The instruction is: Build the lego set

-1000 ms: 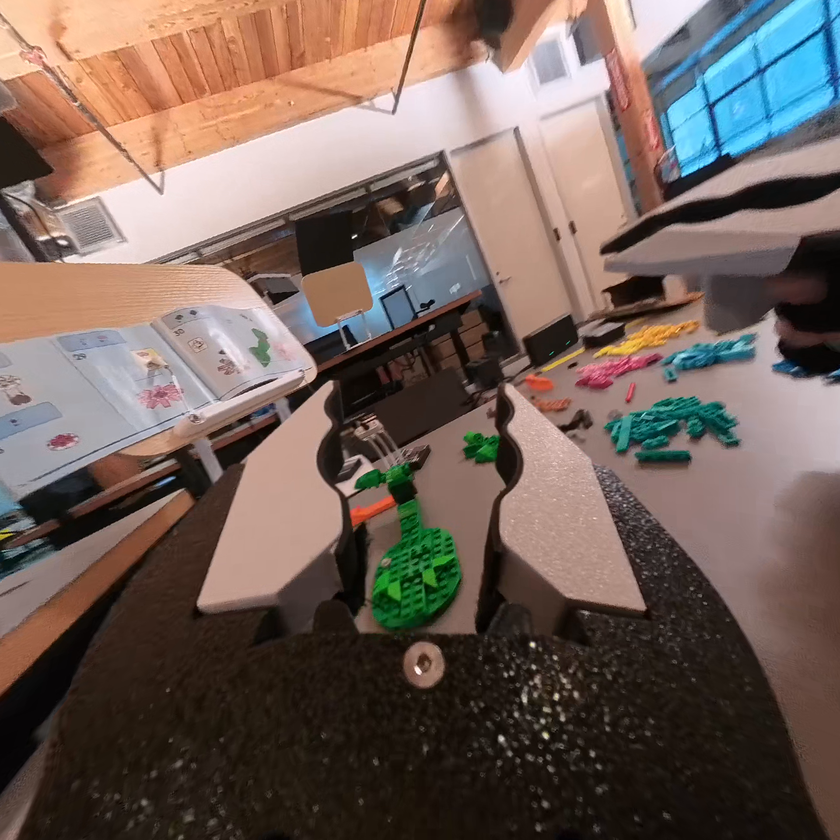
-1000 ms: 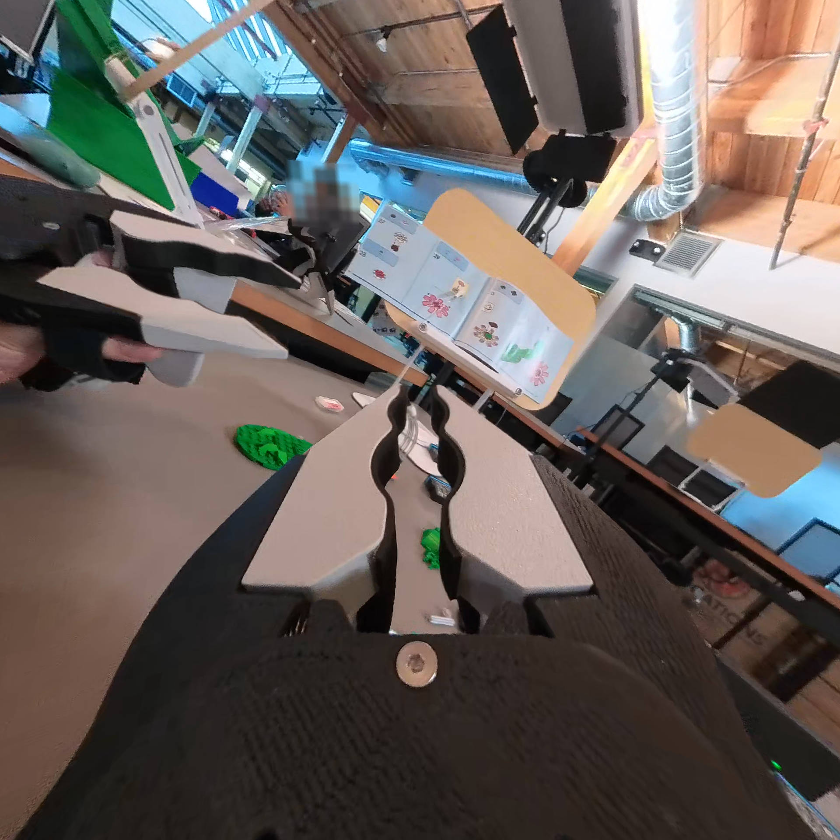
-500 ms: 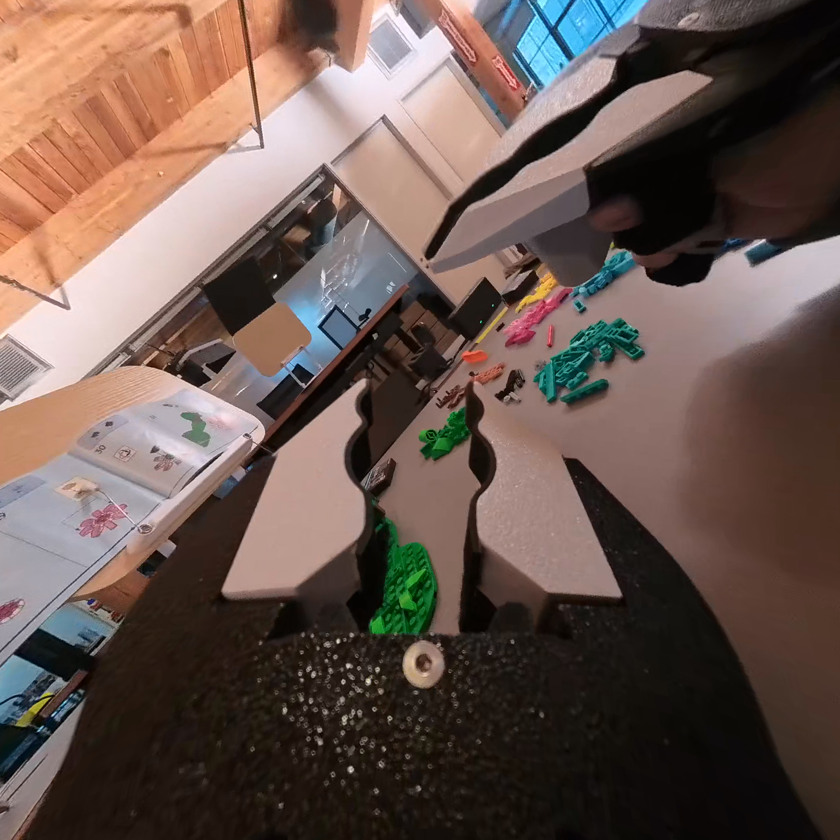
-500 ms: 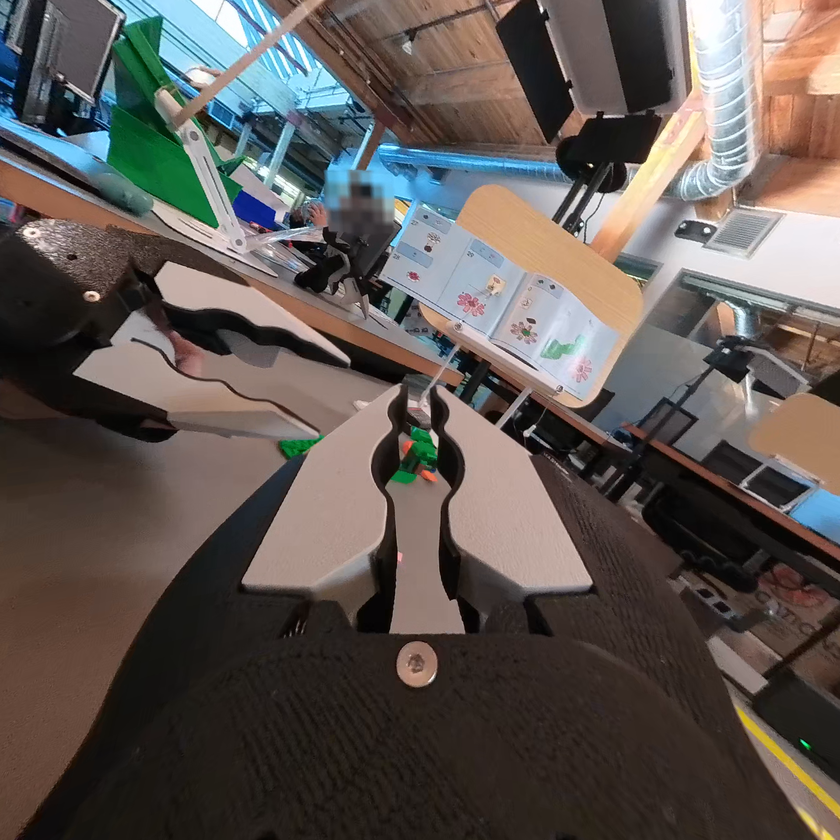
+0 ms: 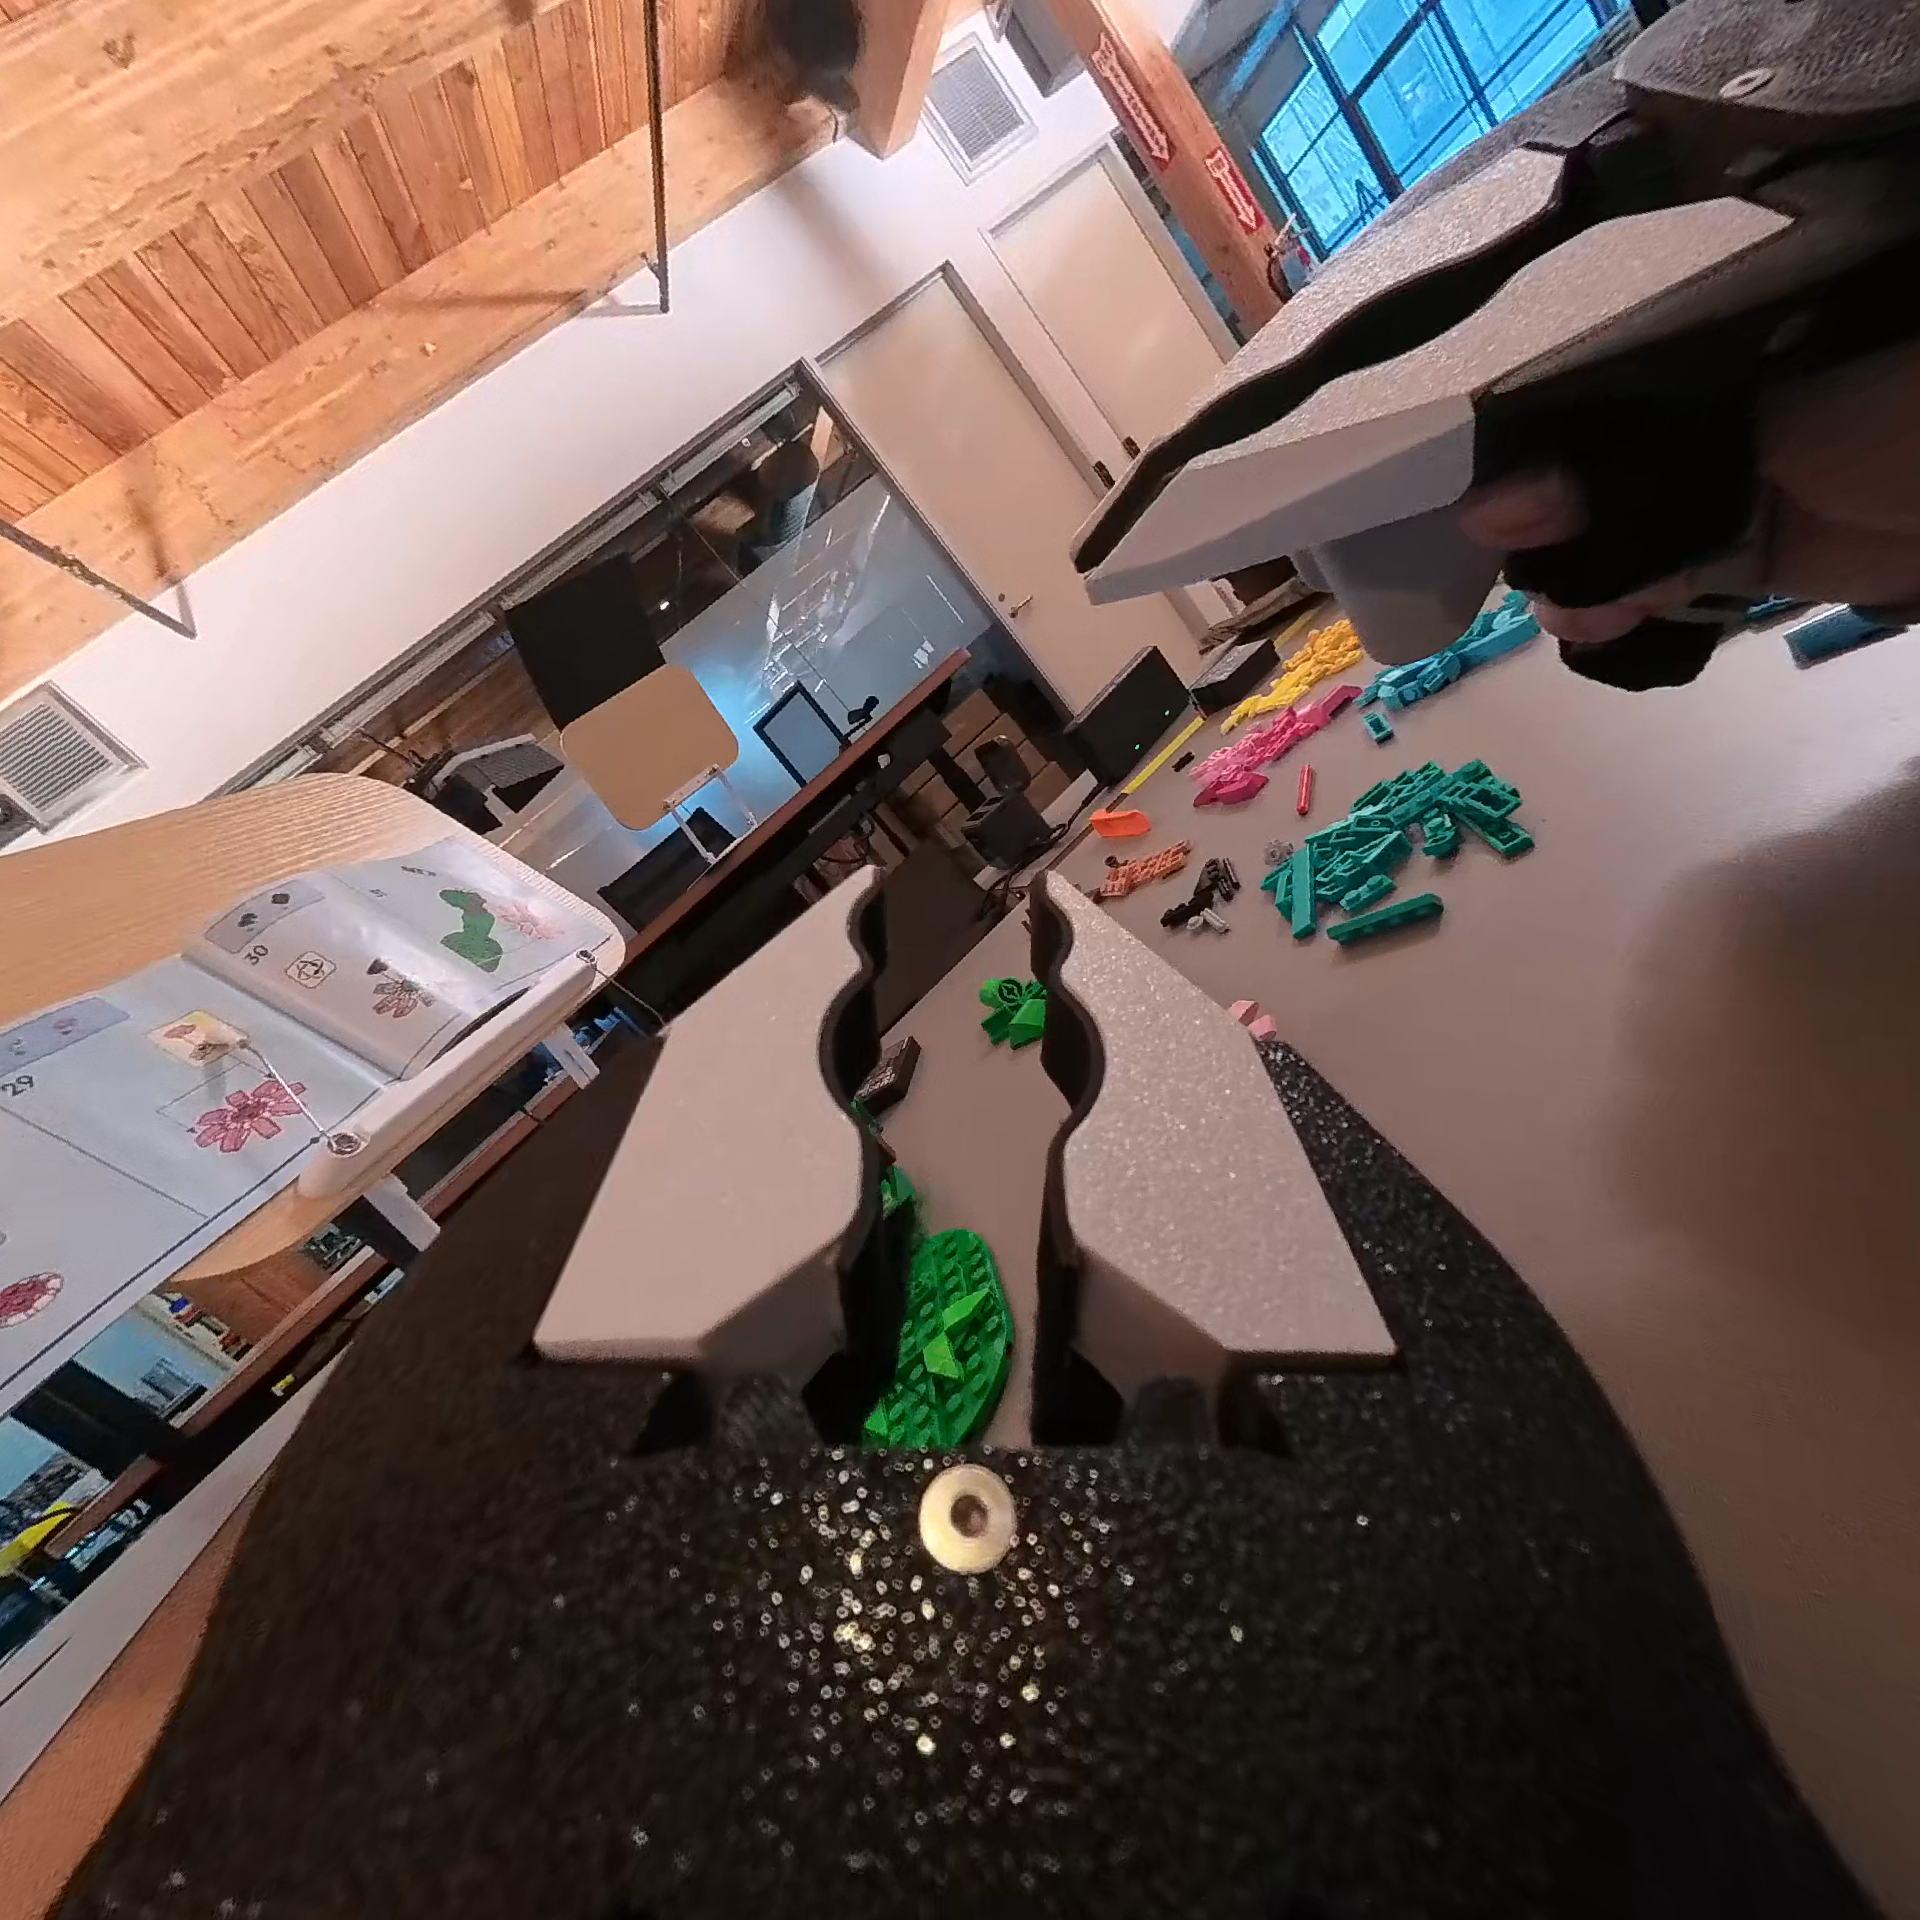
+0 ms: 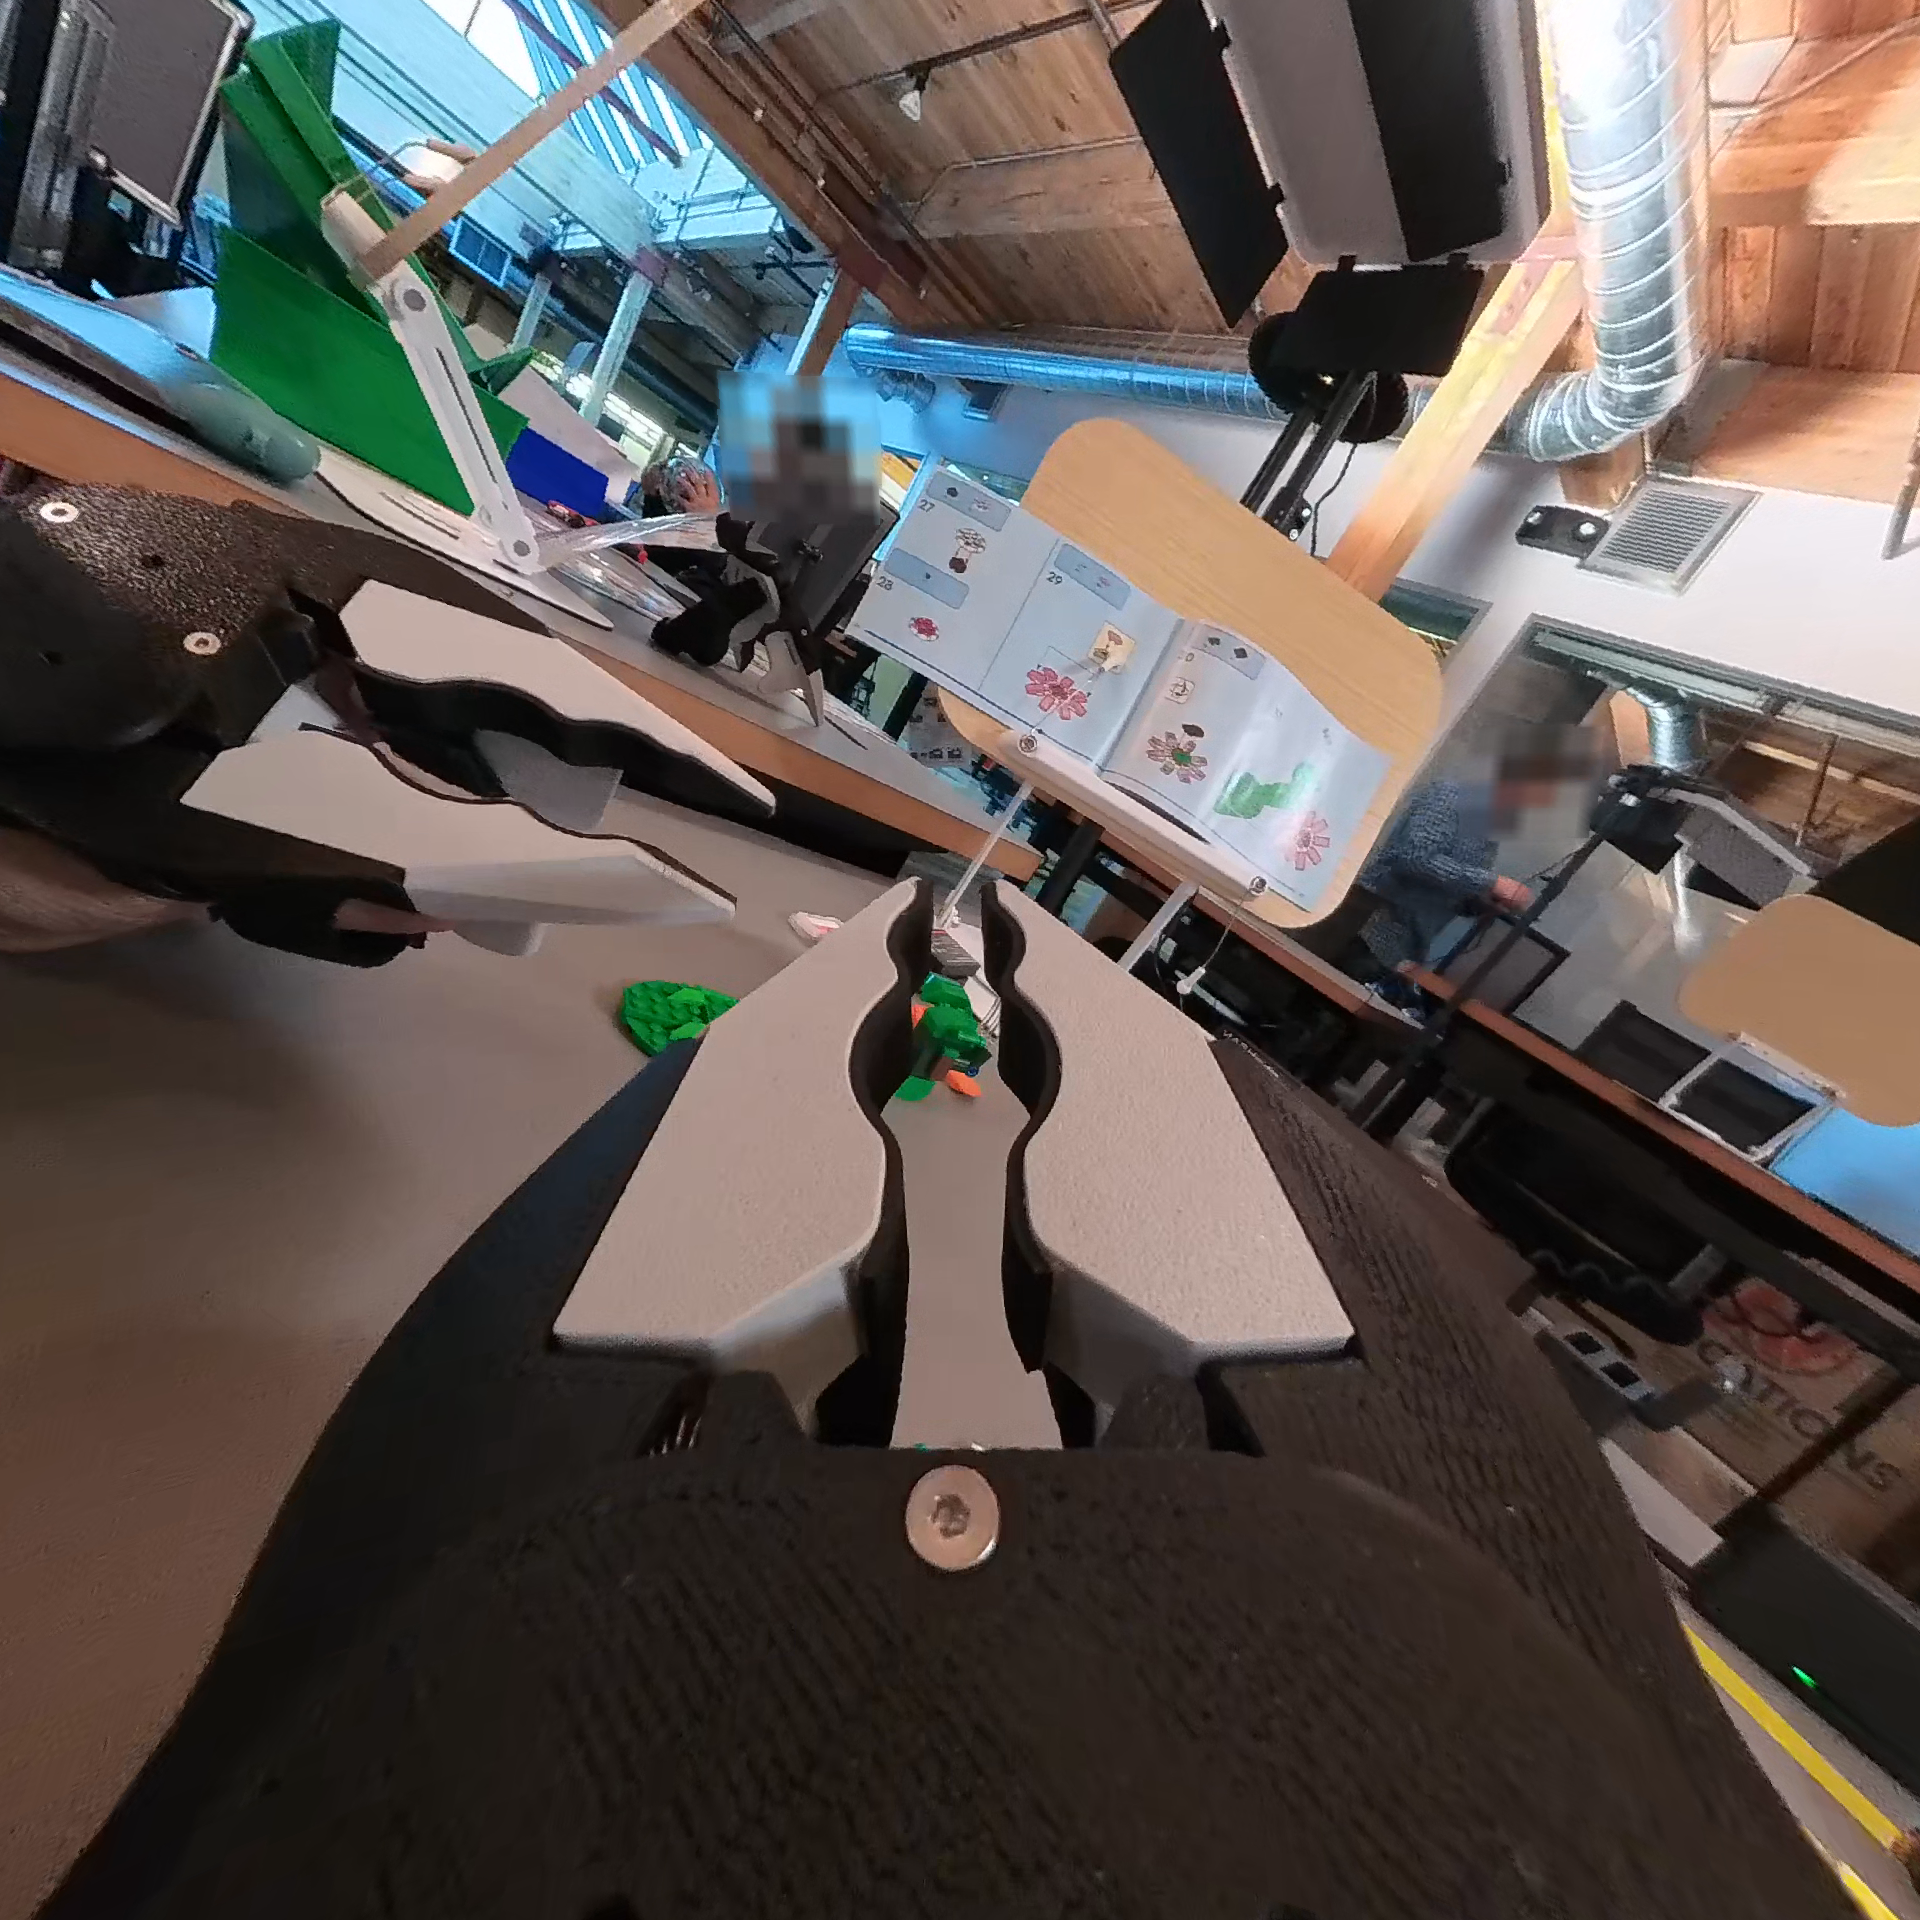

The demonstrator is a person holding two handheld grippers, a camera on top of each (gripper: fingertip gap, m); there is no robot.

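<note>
A green leaf-shaped lego plate [image 5: 940, 1340] lies flat on the grey table [image 5: 1558, 1143]. It shows low between my left gripper's [image 5: 956, 894] fingers, which are open and empty above it. The plate also shows in the right wrist view [image 6: 670, 1013], under the left gripper [image 6: 748, 857]. My right gripper [image 6: 951, 894] is empty, with only a narrow gap between its fingers. A small green and orange lego assembly [image 6: 945, 1039] sits on the table ahead of it. The right gripper [image 5: 1091, 561] hovers at the upper right of the left wrist view.
An open instruction booklet [image 5: 312, 1018] rests on a wooden board at the left. On the table lie sorted piles of teal-green [image 5: 1382, 862], pink [image 5: 1257, 748], yellow [image 5: 1309, 665] and cyan [image 5: 1455, 655] bricks, and a few loose green pieces [image 5: 1013, 1013]. The grippers' ends are close to 7 cm from one another.
My left gripper has moved over the leaf plate, which now shows lower between its fingers. My right gripper has swung toward the small green and orange assembly and come nearer the left gripper.
</note>
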